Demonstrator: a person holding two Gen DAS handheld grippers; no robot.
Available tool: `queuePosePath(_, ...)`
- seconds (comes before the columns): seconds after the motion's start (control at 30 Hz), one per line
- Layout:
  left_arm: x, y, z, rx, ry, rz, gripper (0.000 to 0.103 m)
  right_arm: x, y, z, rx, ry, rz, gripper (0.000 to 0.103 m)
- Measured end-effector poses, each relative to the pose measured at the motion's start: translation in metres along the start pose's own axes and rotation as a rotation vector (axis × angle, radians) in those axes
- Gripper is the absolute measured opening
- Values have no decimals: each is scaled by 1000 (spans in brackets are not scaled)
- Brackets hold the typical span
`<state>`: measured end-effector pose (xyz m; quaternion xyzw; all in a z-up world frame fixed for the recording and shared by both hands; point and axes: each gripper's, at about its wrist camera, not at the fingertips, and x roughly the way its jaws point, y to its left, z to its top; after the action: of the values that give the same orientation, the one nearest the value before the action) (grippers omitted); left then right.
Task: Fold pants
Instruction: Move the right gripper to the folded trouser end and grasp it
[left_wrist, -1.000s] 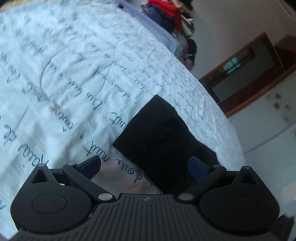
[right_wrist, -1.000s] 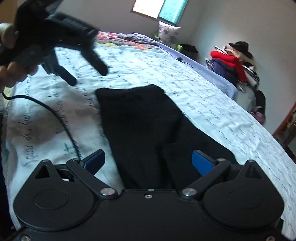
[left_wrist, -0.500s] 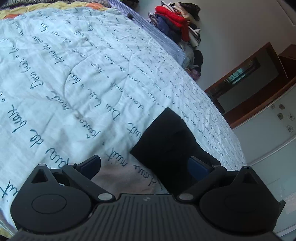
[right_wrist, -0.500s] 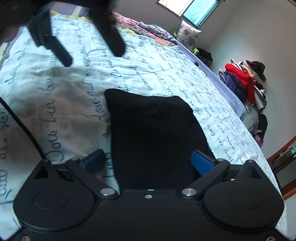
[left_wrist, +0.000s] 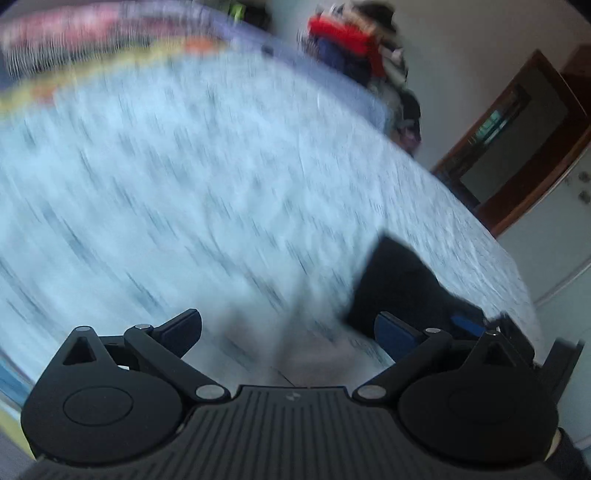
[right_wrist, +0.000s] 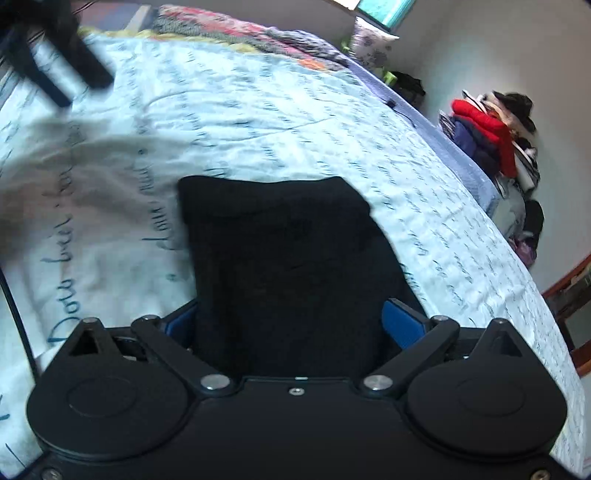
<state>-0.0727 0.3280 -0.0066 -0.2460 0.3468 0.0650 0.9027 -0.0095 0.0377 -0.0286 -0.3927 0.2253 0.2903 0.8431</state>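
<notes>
Black pants (right_wrist: 288, 258) lie folded into a compact rectangle on the pale blue bedspread (right_wrist: 258, 122) printed with script. My right gripper (right_wrist: 290, 319) is open, low over the near end of the pants, with one blue-padded finger at each side of it. In the left wrist view, which is motion-blurred, my left gripper (left_wrist: 288, 326) is open and holds nothing, and a corner of the pants (left_wrist: 399, 284) shows off to its right. The left gripper (right_wrist: 55, 66) also appears at the top left of the right wrist view, raised above the bed.
A pile of clothes with a red jacket (right_wrist: 487, 133) stands by the far wall. A patterned blanket (right_wrist: 240, 33) and a pillow (right_wrist: 373, 48) lie at the head of the bed. A black cable (right_wrist: 14, 295) runs along the left edge. A wooden door frame (left_wrist: 517, 147) is at the right.
The left gripper has swung left and away from the pants, blurring its view. The right gripper has closed in on the near end of the pants, which now fill more of its view.
</notes>
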Motion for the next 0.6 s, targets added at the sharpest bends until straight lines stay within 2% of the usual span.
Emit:
queuePosePath(0.07,-27,6,18,-2,-86,27,102,1,12,0,-47,-27,-50,101)
queuePosePath(0.17,-40,6,38,-23,-108,-47,102,3,16,3,-64,-45,-78,101)
queuePosePath(0.27,-21,-8,38,-43,-58,-100,102,5,17,6,-70,-55,-96,100)
queuePosePath(0.33,-2,-22,28,-57,-12,-131,102,3,20,5,-87,-79,-93,95)
queuePosePath(0.47,31,-43,11,-43,85,-180,102,-5,27,2,-118,-84,-22,50)
queuePosePath(0.6,39,-47,-1,-56,107,-213,102,-5,27,2,-94,-81,13,37)
